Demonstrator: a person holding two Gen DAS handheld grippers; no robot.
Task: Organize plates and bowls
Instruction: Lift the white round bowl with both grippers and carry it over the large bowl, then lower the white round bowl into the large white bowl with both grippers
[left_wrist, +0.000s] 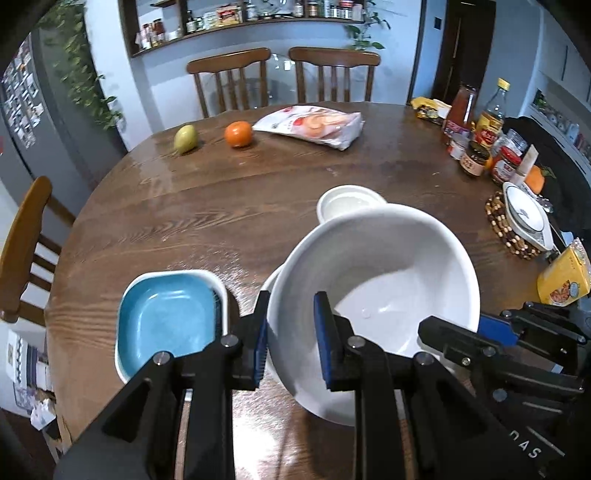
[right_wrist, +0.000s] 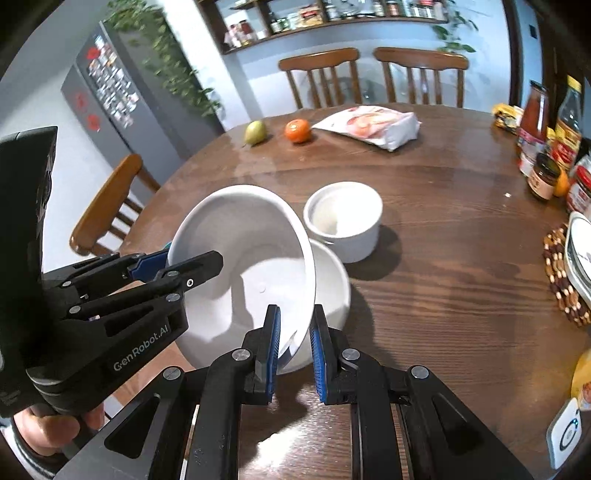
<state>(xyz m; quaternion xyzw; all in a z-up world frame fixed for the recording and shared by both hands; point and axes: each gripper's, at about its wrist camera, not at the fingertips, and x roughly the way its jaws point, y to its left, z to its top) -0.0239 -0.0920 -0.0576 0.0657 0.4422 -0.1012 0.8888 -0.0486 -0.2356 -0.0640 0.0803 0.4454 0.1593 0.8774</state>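
Observation:
A large white bowl (left_wrist: 373, 273) is held tilted over a second white bowl (right_wrist: 332, 291) on the wooden table. My left gripper (left_wrist: 290, 341) is shut on the large bowl's left rim. My right gripper (right_wrist: 295, 349) straddles the bowl's (right_wrist: 251, 258) right rim, shut on it. A small white bowl (left_wrist: 349, 201) stands just behind, also in the right wrist view (right_wrist: 343, 221). A blue square dish (left_wrist: 166, 317) sits on the table to the left, beside my left gripper.
A pear (left_wrist: 184, 138), an orange (left_wrist: 238, 133) and a snack bag (left_wrist: 314, 125) lie at the table's far side. Jars and bottles (left_wrist: 476, 133) crowd the right edge, with a patterned plate (left_wrist: 526, 214) on a beaded trivet. Chairs surround the table.

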